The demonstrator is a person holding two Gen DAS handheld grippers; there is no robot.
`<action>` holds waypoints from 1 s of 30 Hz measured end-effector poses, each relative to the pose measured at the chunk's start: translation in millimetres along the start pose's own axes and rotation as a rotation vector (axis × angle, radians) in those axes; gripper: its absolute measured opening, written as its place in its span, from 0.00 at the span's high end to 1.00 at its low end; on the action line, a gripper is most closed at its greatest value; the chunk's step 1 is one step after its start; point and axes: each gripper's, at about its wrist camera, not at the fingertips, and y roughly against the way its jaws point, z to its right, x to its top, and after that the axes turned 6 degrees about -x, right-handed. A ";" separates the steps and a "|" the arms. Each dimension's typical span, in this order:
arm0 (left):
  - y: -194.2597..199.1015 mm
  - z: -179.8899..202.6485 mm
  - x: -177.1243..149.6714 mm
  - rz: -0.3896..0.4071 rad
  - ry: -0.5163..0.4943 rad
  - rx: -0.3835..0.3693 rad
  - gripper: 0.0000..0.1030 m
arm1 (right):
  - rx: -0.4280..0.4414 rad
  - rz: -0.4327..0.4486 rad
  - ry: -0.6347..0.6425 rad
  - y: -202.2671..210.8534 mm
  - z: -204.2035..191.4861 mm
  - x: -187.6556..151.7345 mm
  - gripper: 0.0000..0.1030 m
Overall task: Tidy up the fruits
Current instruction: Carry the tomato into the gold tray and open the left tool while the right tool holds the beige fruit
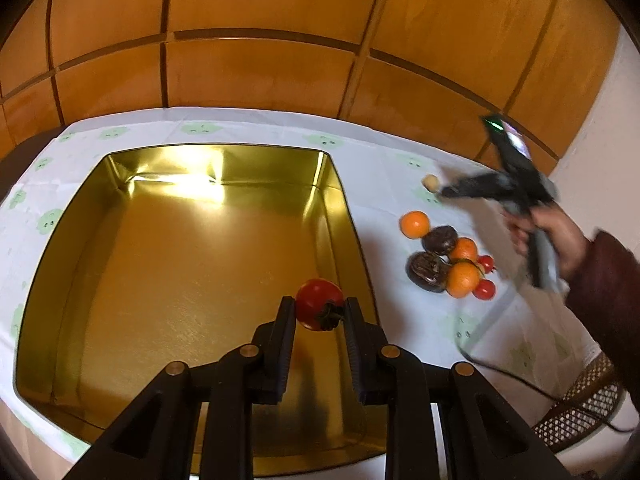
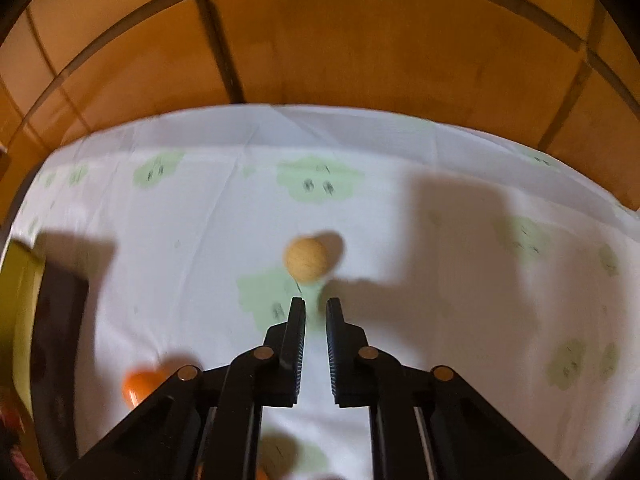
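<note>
My left gripper [image 1: 320, 307] is shut on a red tomato [image 1: 319, 303] and holds it over the near right part of the gold tin tray [image 1: 120, 272]. A heap of fruit lies right of the tray: oranges [image 1: 415, 224], dark brown fruits [image 1: 427, 272] and small red tomatoes [image 1: 485, 289]. My right gripper [image 2: 316, 305] is open by a narrow gap and empty, just short of a small tan ball-shaped fruit [image 2: 309, 259] on the cloth. That fruit also shows in the left wrist view [image 1: 431, 182], with the right gripper [image 1: 444, 191] beside it.
A white cloth with green prints [image 2: 460, 320] covers the table. An orange wood-panelled wall [image 1: 260, 40] stands behind. A wicker chair seat [image 1: 580, 404] and a black cable [image 1: 520, 380] are at the near right. One orange [image 2: 138, 386] and the tray's edge [image 2: 24, 300] lie to the right gripper's left.
</note>
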 end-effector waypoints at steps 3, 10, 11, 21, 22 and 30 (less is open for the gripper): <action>-4.8 -6.6 7.7 -0.009 0.031 0.010 0.76 | -0.006 -0.024 0.013 7.1 13.6 -20.7 0.90; -10.4 -10.9 15.4 0.001 0.045 0.026 0.76 | 0.063 -0.084 -0.023 10.1 41.0 -56.5 0.86; -11.1 -12.0 15.6 -0.001 0.051 0.025 0.76 | 0.084 -0.076 -0.035 11.7 43.9 -56.5 0.82; -23.3 -26.7 16.5 -0.045 0.082 0.066 0.76 | 0.140 0.027 -0.189 9.0 42.0 -7.0 0.63; -25.6 -29.2 19.7 -0.049 0.085 0.071 0.76 | 0.140 0.027 -0.201 5.4 40.1 -1.1 0.63; -44.6 -41.2 50.9 -0.071 0.089 0.091 0.76 | 0.137 -0.010 -0.233 -28.3 16.3 33.1 0.65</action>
